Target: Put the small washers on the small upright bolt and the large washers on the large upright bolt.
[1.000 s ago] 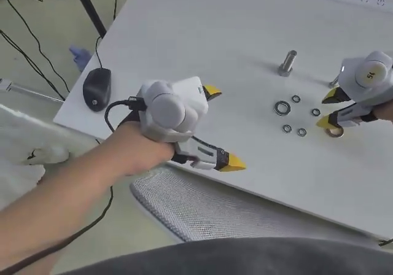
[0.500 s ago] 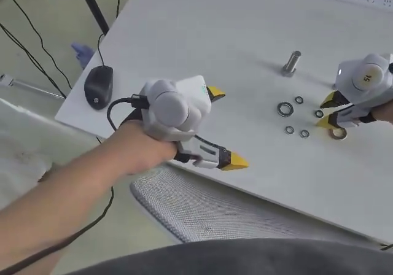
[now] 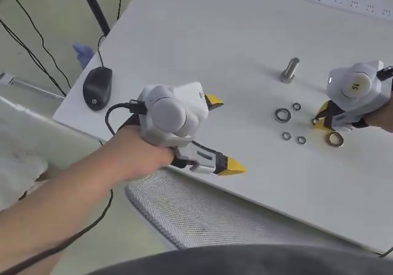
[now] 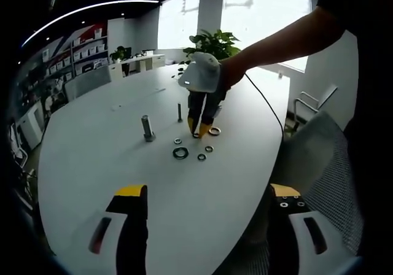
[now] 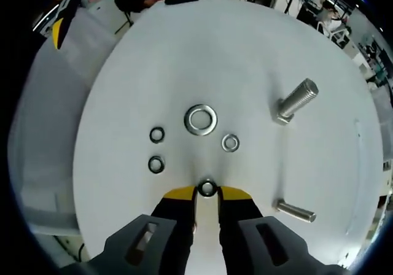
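Closest in, the right gripper (image 5: 207,196) has its yellow-tipped jaws drawn nearly together about one small washer (image 5: 207,188), which lies flat on the white bench (image 5: 245,42). We read this as a pinch across the rim, with the washer not yet lifted. The left gripper (image 4: 207,191) hangs spread wide and empty over the near bench edge, well apart from the work.

Outward from the pinched washer, in the right gripper view:
- A large washer (image 5: 201,120) lies at 12 o'clock.
- One loose washer (image 5: 230,142) lies at 1 o'clock.
- Two further loose washers (image 5: 157,134) lie toward 10 and 11 o'clock.
- The large upright bolt (image 5: 295,101) stands between 1 and 2 o'clock.
- The small upright bolt (image 5: 296,210) stands near the jaws, between 3 and 4 o'clock.

In the head view, a second large washer (image 3: 335,139) lies just beside this gripper.

We judge two hazards. The thin rim offers little purchase, so the washer may squirt from the tips or flip when raised. The small bolt is close by, so a sideways swing of the gripper could topple it.

Both bolts stand head down, with the long axis square to the bench and the shank pointing up; their outward lean is the lens's doing. The held washer's hole axis is likewise vertical, so it must stay level to thread over the shank.
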The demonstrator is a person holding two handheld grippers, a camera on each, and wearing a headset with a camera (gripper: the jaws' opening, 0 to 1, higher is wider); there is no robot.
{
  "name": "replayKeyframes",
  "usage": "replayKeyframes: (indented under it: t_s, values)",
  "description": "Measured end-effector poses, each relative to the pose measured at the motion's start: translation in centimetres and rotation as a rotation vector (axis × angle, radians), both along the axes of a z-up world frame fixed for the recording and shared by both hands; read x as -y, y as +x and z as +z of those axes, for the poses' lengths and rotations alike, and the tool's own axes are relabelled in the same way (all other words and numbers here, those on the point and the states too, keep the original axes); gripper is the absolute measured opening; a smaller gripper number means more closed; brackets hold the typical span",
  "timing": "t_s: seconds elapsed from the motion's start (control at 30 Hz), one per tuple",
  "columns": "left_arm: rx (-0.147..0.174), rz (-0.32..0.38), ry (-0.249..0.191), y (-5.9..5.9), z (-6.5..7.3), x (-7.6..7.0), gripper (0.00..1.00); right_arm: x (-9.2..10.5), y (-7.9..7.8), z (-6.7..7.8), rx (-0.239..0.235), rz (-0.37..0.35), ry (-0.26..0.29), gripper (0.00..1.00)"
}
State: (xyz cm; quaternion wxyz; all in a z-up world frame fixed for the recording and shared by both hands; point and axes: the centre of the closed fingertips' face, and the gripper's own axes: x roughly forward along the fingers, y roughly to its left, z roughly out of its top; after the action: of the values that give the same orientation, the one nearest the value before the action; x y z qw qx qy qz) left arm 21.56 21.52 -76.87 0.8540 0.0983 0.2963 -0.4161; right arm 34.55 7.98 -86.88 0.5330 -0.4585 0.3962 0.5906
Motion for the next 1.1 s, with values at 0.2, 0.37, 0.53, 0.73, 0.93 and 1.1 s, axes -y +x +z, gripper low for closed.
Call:
replayKeyframes:
  t_s: [0.2,0.37,0.53,0.73,0.93,1.1]
  values:
    - [-0.006,0.003,0.000,-0.4,-0.1,0.5,0.76,0.1,-0.1,0.0,0.029,0.031,-0.077,0.15]
    - [-0.008,0.020,0.002,-0.7,0.0,0.5,0.75,0.1,-0.1,0.0,0.037,0.015,-0.117,0.13]
    - [-0.002,0.044,0.002,-0.8,0.3,0.3,0.75,0.3,0.0,0.1,0.007,-0.054,-0.045,0.12]
    - [0.008,0.073,0.001,-0.8,0.8,-0.2,0.75,0.3,0.0,0.2,0.001,-0.059,-0.039,0.12]
    - [0.012,0.093,-0.004,-0.7,1.3,-0.6,0.74,0.6,0.1,0.3,-0.037,-0.112,-0.036,0.12]
    - [0.011,0.098,-0.002,-0.4,1.3,-0.9,0.74,1.8,0.2,0.3,-0.028,-0.114,-0.052,0.12]
